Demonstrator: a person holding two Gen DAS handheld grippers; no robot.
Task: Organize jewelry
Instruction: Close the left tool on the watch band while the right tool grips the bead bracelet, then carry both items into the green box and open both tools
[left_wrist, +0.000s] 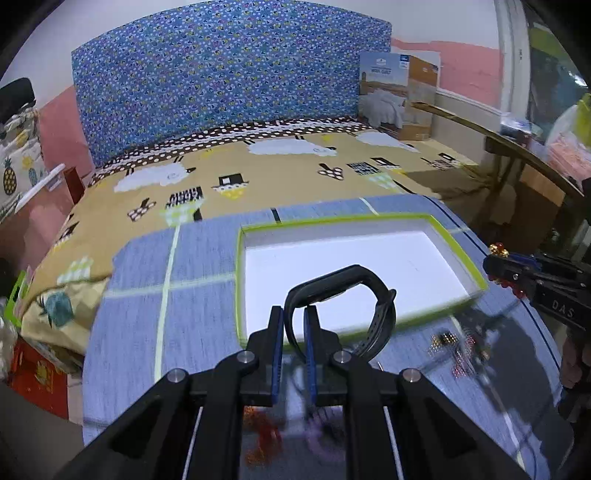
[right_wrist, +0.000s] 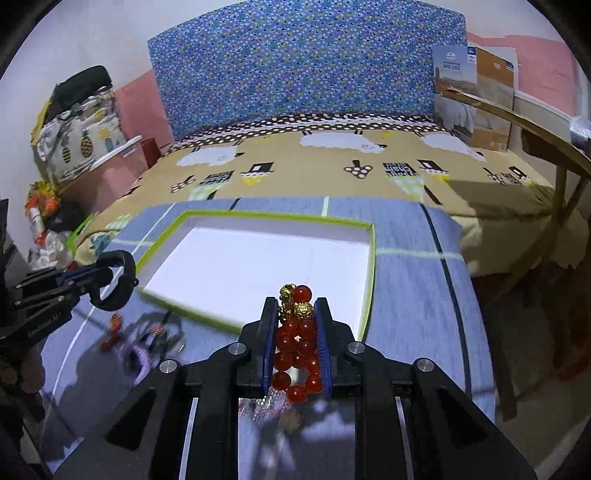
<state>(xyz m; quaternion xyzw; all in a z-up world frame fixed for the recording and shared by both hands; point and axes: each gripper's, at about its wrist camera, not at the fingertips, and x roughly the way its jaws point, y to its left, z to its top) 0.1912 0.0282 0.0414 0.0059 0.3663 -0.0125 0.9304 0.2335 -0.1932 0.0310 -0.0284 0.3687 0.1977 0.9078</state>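
Observation:
My left gripper (left_wrist: 294, 314) is shut on the strap of a black wristband watch (left_wrist: 343, 295), held above the near edge of a white tray with a green rim (left_wrist: 458, 243). My right gripper (right_wrist: 295, 306) is shut on a red bead bracelet with gold beads (right_wrist: 297, 343), held above the near right part of the same tray (right_wrist: 371, 258). Each gripper shows in the other view: the right one with its beads at the right edge (left_wrist: 496, 267), the left one with the watch at the left (right_wrist: 107, 282).
The tray lies on a blue-grey cloth (left_wrist: 147, 295) over a bed with a tan sheep-print sheet (left_wrist: 258, 162). Several small jewelry pieces (left_wrist: 458, 347) lie on the cloth in front of the tray, also seen in the right wrist view (right_wrist: 122, 328). A wooden table (left_wrist: 517, 147) stands at right.

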